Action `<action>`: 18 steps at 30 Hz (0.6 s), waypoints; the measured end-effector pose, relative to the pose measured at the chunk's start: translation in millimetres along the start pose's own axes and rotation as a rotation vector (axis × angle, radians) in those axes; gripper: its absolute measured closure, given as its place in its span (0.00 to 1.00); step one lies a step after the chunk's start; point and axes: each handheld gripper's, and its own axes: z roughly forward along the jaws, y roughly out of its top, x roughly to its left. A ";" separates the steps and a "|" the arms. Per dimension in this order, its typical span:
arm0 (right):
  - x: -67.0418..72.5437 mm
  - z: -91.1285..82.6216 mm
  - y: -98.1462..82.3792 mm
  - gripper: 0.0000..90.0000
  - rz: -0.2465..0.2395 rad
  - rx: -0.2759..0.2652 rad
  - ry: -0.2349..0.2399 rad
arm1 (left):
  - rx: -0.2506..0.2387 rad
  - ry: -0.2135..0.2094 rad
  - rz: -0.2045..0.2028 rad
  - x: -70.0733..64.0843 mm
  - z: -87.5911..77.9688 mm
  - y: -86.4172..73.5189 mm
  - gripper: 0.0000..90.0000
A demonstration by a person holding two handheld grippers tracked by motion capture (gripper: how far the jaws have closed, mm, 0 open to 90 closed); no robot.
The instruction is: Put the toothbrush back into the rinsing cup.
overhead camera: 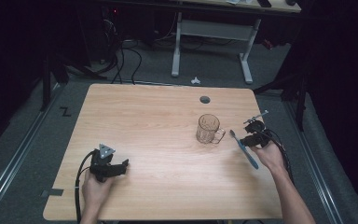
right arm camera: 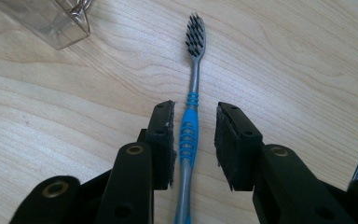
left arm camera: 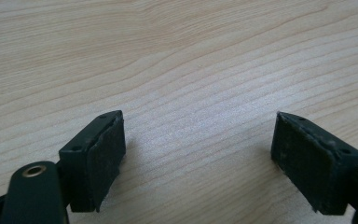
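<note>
The right gripper [right arm camera: 193, 140] fingers are spread astride the toothbrush [right arm camera: 189, 126] near the bench [overhead camera: 168, 196] edge; the left gripper [left arm camera: 198, 163] fingers are held spread over bare wood.

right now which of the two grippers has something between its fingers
The right gripper: its open fingers straddle the blue-and-grey toothbrush lying on the table. The left gripper is open over bare wood.

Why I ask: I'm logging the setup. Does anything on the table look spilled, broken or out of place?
Nothing stands out. The mug stands upright, with no spill visible. The toothbrush lies flat beside it, between the right gripper's open jaws. The left gripper is open over bare table.
</note>
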 end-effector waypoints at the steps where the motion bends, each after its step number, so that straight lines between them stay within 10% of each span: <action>1: -0.1 0.8 1.2 0.75 -0.004 0.007 0.000 | 0.000 0.000 0.000 0.0 0.0 0.0 0.20; 18: -0.8 21.2 11.7 0.78 -0.009 0.096 0.004 | 0.000 0.000 0.000 0.0 0.0 0.0 0.20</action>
